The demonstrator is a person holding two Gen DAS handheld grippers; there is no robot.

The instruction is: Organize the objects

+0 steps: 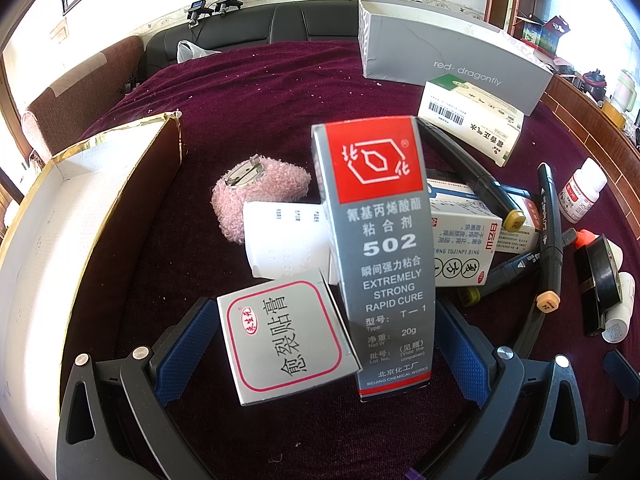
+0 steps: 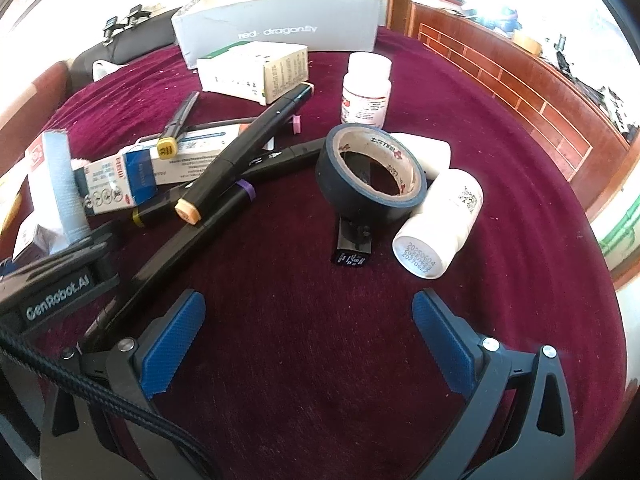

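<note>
**Two Grippers Over a Crowded Red Cloth**

The tabletop [image 2: 304, 320] is wearing a dark red cloth. A wide bare patch is lying in front of the right gripper [image 2: 308, 344], whose blue pads are standing far apart with nothing between them.

The big grey shoe box [image 1: 460, 60] is sitting at the far edge. An open white box [image 1: 60, 240] with gold edges is filling the left side, partly cut off.

The left gripper [image 1: 320, 356] is spread wide too. A tall grey glue box [image 1: 380, 248] and a small white box [image 1: 280, 344] are standing between its pads, but I cannot tell if either pad is touching them. The glue box is hiding things behind it.

Black marker pens [image 2: 240, 148] are lying crossed in a pile. A tape roll [image 2: 372, 168] is leaning on a white bottle [image 2: 440, 224]. A pink fuzzy pad [image 1: 260, 196] is sitting alone.
</note>
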